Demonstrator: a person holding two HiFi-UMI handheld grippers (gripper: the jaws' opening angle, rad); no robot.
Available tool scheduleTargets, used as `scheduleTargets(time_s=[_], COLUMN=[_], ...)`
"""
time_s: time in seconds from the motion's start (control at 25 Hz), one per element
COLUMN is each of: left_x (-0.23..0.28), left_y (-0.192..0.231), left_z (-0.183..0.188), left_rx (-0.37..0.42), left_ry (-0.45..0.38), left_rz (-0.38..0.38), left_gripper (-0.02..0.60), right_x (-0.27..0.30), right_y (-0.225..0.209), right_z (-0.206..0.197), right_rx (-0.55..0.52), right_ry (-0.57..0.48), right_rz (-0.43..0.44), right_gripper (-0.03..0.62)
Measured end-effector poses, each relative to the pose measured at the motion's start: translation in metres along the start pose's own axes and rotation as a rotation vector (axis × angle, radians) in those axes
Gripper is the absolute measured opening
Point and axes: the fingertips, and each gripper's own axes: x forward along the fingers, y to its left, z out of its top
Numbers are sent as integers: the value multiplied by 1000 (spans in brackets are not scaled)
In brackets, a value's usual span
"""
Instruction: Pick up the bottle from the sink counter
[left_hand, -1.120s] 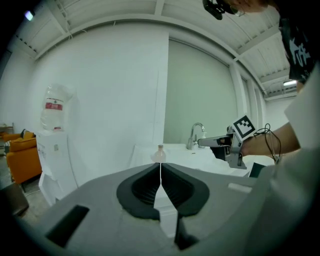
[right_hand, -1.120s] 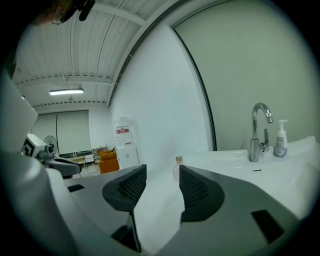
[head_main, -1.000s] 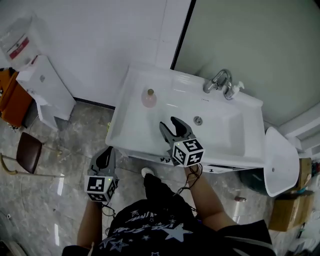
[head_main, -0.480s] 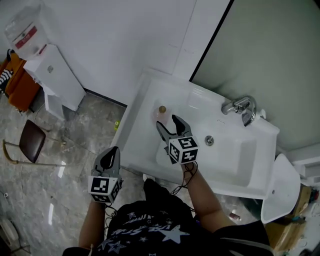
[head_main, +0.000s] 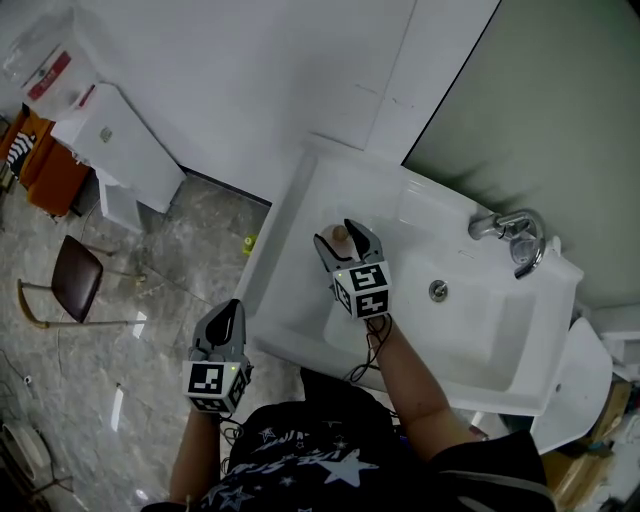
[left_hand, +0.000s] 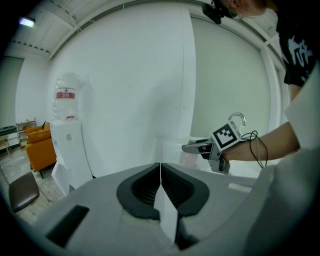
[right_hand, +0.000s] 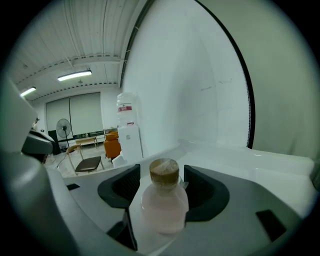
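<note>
Going off the sink (head_main: 290, 290): the bottle (right_hand: 164, 200) stands on its left counter, left of the basin, with the right gripper (head_main: 338, 238) around it, one jaw each side. The faucet (head_main: 510, 232) is at the sink's back edge, right of the bottle. The left gripper (head_main: 228, 312) hangs off the sink's front-left, over the floor. The chair (head_main: 75, 285) and water dispenser (head_main: 120, 140) are well left of the sink, dispenser against the wall.

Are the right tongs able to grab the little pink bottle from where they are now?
Probably yes. The bottle stands upright on the sink counter, between the open jaws of the right tongs, with nothing in the way. Closing them should catch it.
</note>
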Motion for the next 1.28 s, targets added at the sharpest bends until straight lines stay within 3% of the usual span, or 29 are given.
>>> scheduleTargets(time_s=[0.12, 0.4, 0.72, 1.04, 1.28], left_x=[5, 10, -7, -51, -96], left_y=[2, 5, -2, -15, -28], left_z=[-1, -7, -5, -3, -12], left_rx=[-7, -19, -16, 15, 22], left_ry=[12, 15, -21, -71, -78], left_rz=[5, 15, 10, -16, -51], left_gripper=[23, 22, 22, 23, 23], right_x=[8, 9, -14, -75, -126], right_y=[-2, -3, 7, 34, 59], right_z=[-2, 2, 16, 36, 29], right_rx=[-58, -81, -114, -79, -47], right_ry=[8, -24, -40, -100, -115], right_rz=[-30, -32, -33, -40, -79], right_gripper=[198, 127, 123, 121, 122])
